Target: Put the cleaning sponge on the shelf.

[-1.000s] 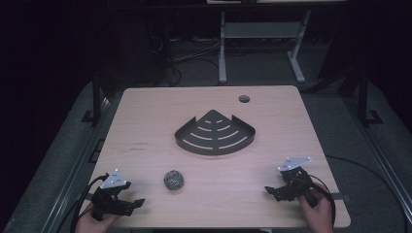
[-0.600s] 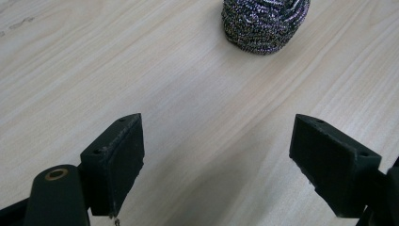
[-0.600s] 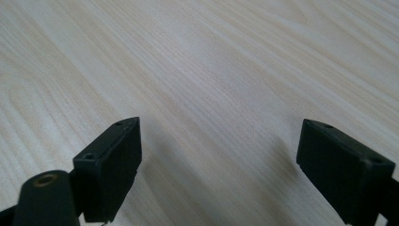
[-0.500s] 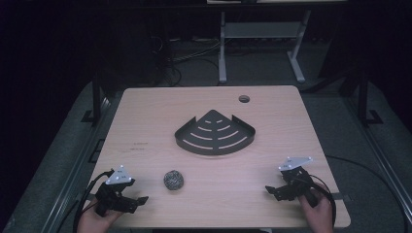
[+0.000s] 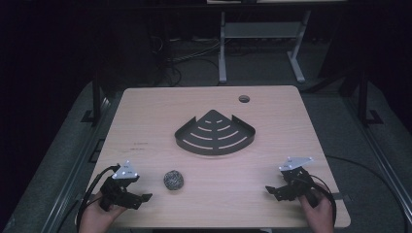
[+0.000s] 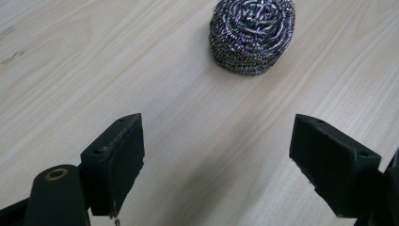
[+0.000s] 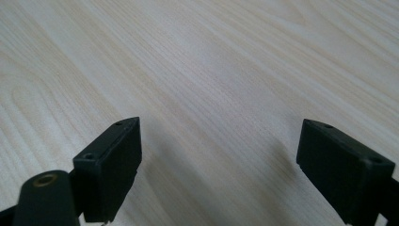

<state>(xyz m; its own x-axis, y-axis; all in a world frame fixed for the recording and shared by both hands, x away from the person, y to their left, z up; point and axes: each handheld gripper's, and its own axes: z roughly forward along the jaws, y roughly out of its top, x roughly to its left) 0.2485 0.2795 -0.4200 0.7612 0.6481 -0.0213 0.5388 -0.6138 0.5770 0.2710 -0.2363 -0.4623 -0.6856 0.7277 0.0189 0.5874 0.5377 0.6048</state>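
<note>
Jaws on both my grippers are spread wide and hold nothing — my left gripper points at the steel wool scourer, which sits on the desk just ahead of it, untouched. My right gripper hovers low, well apart. I judge this the approach — next, straddle the scourer, perhaps for the black corner rack.

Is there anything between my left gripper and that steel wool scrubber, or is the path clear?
Nothing visible stands in the way. The left gripper sits open near the table's front edge, and in its own view there is bare wood between its jaws and the steel wool scrubber. The black corner rack lies farther back, off that line.
</note>
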